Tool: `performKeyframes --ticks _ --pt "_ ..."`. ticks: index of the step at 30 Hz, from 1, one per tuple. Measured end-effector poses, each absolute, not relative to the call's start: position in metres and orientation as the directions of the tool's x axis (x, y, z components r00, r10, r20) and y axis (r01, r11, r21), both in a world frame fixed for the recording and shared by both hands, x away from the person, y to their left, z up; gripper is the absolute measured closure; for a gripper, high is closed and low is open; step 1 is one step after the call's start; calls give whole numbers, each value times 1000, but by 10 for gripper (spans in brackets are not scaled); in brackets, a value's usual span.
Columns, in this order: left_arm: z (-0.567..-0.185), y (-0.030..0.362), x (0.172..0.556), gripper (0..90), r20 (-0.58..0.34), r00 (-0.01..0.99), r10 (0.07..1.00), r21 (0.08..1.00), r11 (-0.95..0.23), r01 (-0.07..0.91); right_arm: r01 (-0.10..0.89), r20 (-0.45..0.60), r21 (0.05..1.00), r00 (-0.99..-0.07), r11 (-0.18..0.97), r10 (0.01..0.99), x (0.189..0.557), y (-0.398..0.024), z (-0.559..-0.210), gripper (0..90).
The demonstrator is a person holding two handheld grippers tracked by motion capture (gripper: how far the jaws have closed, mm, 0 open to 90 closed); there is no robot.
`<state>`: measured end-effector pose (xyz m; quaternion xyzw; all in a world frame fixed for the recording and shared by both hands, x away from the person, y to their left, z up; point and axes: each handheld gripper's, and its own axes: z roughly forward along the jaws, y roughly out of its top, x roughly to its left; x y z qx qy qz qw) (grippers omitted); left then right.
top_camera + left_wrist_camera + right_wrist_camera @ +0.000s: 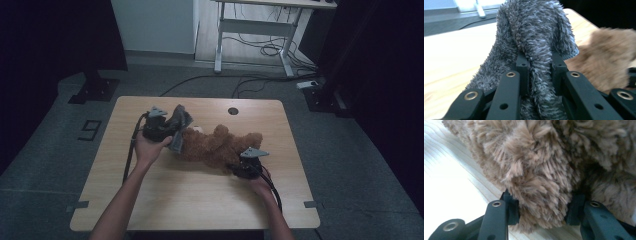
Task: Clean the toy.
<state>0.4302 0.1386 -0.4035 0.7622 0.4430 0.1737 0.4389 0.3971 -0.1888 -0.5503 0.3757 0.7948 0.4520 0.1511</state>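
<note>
Right gripper (235,169), at the table's (200,200) 5 o'clock, clamps a brown teddy bear (217,146); left gripper (172,131), at 10 o'clock, pinches grey fuzzy cloth (181,125) draped beside the bear.

**Black Grippers, Bare Forearms**

The left gripper (161,127) and the right gripper (246,167) were black, and each carried a grey three-cornered plate on top. A black cable trailed from each back toward the person. In the gripper views the jaws were matt black bars with brass-ringed screw holes and smaller plain holes. The person's forearms showed no sleeves.
</note>
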Motion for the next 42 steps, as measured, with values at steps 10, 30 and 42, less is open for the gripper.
performKeyframes --ticks 10,30,42 --pt "-449 103 443 745 -153 558 816 765 -260 590 464 106 833 -670 302 735 394 -191 -550 530" --pt "-474 127 383 749 -175 615 769 811 -242 533 418 263 908 -622 28 737 356 -250 -492 206" --pt "-481 135 352 743 -178 656 734 799 -282 531 464 240 863 -725 201 646 353 -230 -502 467"
